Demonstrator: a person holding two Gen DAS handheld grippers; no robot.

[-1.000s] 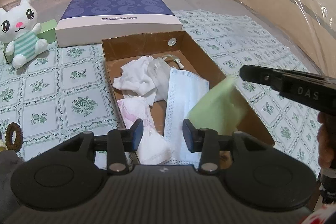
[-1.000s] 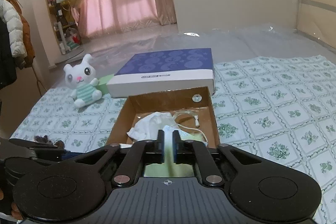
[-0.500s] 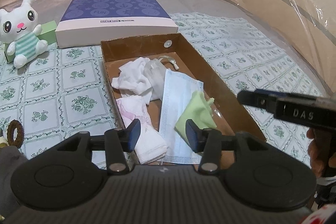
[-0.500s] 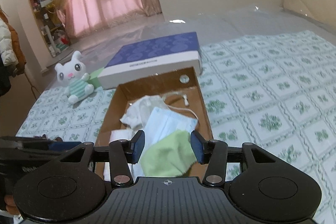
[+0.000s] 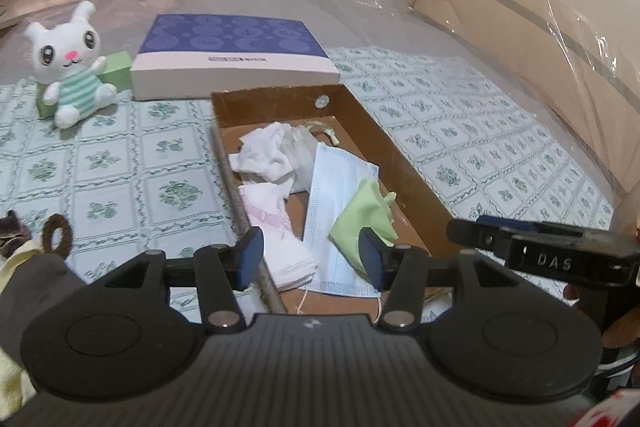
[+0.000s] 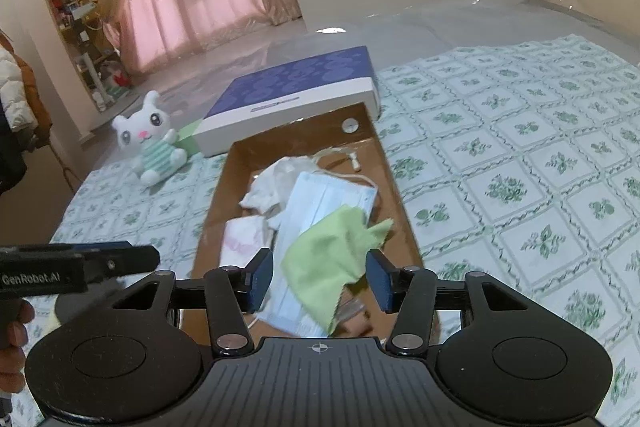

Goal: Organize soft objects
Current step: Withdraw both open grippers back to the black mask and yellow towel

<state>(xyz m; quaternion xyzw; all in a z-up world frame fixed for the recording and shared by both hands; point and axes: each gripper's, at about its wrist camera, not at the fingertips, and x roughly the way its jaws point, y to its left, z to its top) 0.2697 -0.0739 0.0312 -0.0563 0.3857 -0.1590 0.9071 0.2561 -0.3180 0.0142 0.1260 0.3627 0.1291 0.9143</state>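
A brown cardboard box [image 5: 404,169] [image 6: 394,163] lies open on the patterned cloth. In it lie a green cloth [image 5: 362,213] [image 6: 328,259], a blue face mask [image 5: 338,187] [image 6: 326,197], a white crumpled cloth [image 5: 266,151] [image 6: 268,187] and a pink-white pack [image 5: 272,215] [image 6: 242,237]. My left gripper [image 5: 310,259] is open and empty over the box's near end. My right gripper [image 6: 318,281] is open and empty just above the green cloth. The right gripper also shows at the right in the left wrist view [image 5: 540,255].
A white bunny plush [image 5: 70,67] [image 6: 150,143] sits at the far left beside a green block [image 5: 114,67]. A purple-lidded box [image 5: 232,59] [image 6: 292,99] lies behind the cardboard box. A brown hair ring [image 5: 58,237] and yellow fabric [image 5: 16,259] lie near left.
My right gripper opened and let go of the green cloth, which dropped into the box onto the mask. The right gripper has drawn back. My left gripper opened a little wider.
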